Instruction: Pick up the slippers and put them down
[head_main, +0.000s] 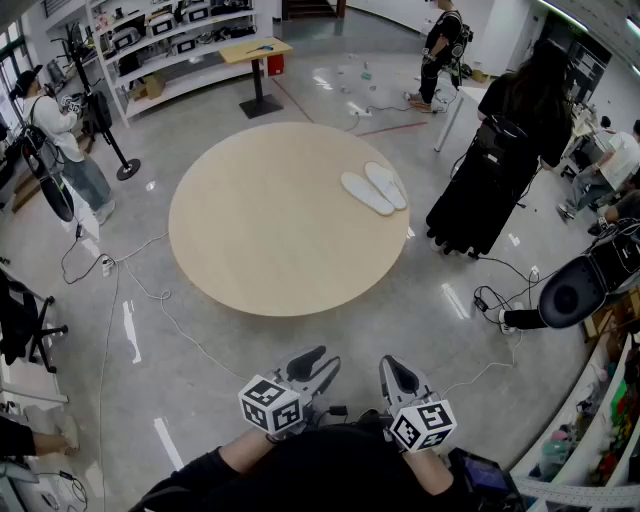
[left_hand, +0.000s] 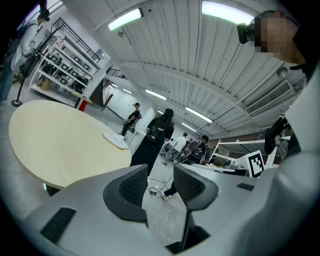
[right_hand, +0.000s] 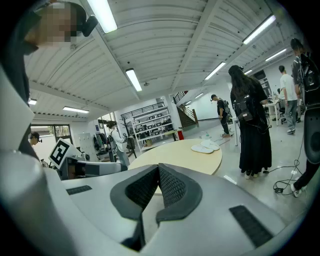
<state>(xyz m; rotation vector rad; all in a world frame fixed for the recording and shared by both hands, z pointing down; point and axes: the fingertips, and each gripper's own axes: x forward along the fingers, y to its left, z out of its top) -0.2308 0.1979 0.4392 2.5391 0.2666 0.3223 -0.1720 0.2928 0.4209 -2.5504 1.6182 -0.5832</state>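
Note:
Two white slippers (head_main: 374, 188) lie side by side near the right edge of the round wooden table (head_main: 270, 240). They show small in the left gripper view as slippers (left_hand: 116, 141) and in the right gripper view as slippers (right_hand: 205, 147). Both grippers are held close to my body, well short of the table. My left gripper (head_main: 315, 362) stands open with nothing between its jaws (left_hand: 155, 186). My right gripper (head_main: 396, 373) is shut and empty, its pads touching (right_hand: 157, 186).
A person in black (head_main: 495, 160) stands right beside the table's right edge, near the slippers. Cables (head_main: 130, 290) trail over the floor left of the table. Shelving (head_main: 165, 40) and a small table (head_main: 257, 52) stand at the back. Other people are around the room.

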